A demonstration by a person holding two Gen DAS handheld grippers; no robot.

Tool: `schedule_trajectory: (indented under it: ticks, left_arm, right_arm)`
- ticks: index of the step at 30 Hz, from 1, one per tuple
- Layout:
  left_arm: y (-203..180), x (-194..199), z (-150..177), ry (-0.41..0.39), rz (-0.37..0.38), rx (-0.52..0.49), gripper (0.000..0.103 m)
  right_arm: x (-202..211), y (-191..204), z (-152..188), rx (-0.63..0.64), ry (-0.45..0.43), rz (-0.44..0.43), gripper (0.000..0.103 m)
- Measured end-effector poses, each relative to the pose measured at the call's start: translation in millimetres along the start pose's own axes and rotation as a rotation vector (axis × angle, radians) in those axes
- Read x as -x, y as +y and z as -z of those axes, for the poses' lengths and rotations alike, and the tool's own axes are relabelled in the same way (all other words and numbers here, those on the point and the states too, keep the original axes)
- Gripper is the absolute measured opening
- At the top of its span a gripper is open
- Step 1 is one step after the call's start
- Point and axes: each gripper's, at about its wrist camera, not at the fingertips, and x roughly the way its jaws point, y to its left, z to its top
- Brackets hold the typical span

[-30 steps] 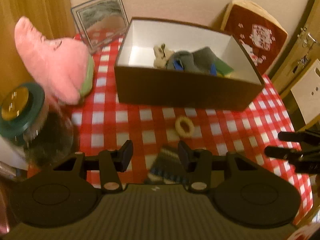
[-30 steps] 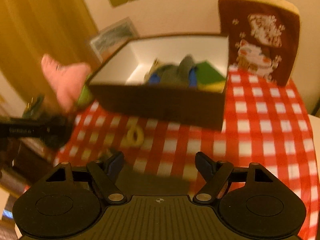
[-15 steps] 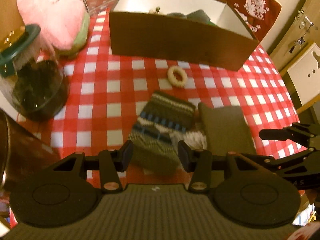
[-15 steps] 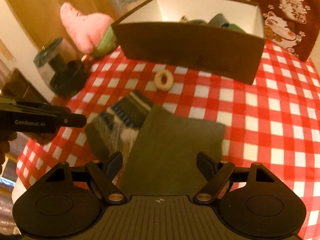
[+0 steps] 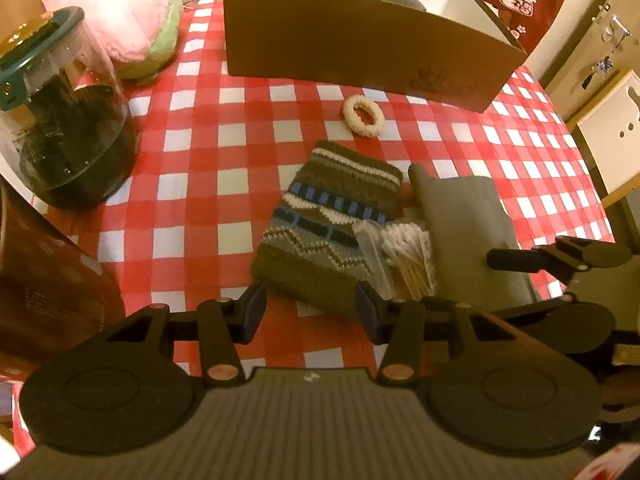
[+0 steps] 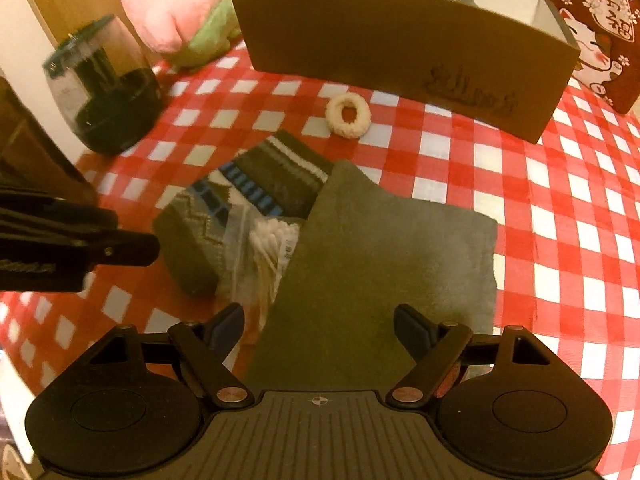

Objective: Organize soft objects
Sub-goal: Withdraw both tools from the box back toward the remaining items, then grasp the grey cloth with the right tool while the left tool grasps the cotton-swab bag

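The left gripper (image 5: pixel 308 306), jaws apart, hovers at the near end of the patterned knitted sock (image 5: pixel 326 226), while the right gripper (image 6: pixel 319 328), also apart and empty, straddles the flat olive-grey cloth (image 6: pixel 384 264), seemingly lined up for 2 pickups. A clear bag of cotton swabs (image 5: pixel 404 258) lies wedged between them and could snag; beyond sit a cream scrunchie (image 5: pixel 363 115) and the brown cardboard box (image 5: pixel 360 44) on the red-checked table (image 5: pixel 192 156), probably the destination.
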Motion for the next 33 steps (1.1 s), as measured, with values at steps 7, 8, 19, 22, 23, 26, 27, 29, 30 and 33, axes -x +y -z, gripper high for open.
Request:
schedule_trajectory:
  ticks: [7,8,19,22,23,26,27,29,30,33]
  left_arm:
    - [0,-3,1,0.007,0.014,-0.015,0.046]
    - [0,-4,1,0.008,0.015,-0.016,0.046]
    - [-23,-8,-1,0.01,0.088,-0.059,0.043]
    - [-31,-10,0,0.022,0.135,-0.052,0.043]
    - [-35,-11,1,0.027,0.152,-0.048,0.043]
    - [-42,-15,3,0.038,0.182,-0.034,0.043]
    - [-45,-17,3,0.044,0.188,-0.029,0.043]
    - [-50,-22,5,0.059,0.193,-0.021,0.044]
    - [-53,-25,6,0.067,0.19,-0.019,0.044]
    - [-59,-34,7,0.084,0.175,-0.01,0.045]
  right_arm:
    - [-4,-22,9,-0.083,-0.014,-0.045,0.074]
    - [-2,-27,10,-0.1,-0.017,-0.059,0.069]
    - [30,-51,13,-0.151,-0.064,-0.112,0.014]
    - [38,-62,15,-0.165,-0.08,-0.088,0.013]
    - [40,-67,16,-0.173,-0.087,-0.078,0.013]
    - [49,-84,18,-0.205,-0.104,-0.051,0.013]
    - [51,-90,19,-0.215,-0.108,-0.043,0.013]
    - [56,-103,21,-0.233,-0.115,-0.034,0.013]
    - [58,-108,22,-0.24,-0.118,-0.027,0.013]
    - [63,-120,24,-0.254,-0.123,-0.007,0.013]
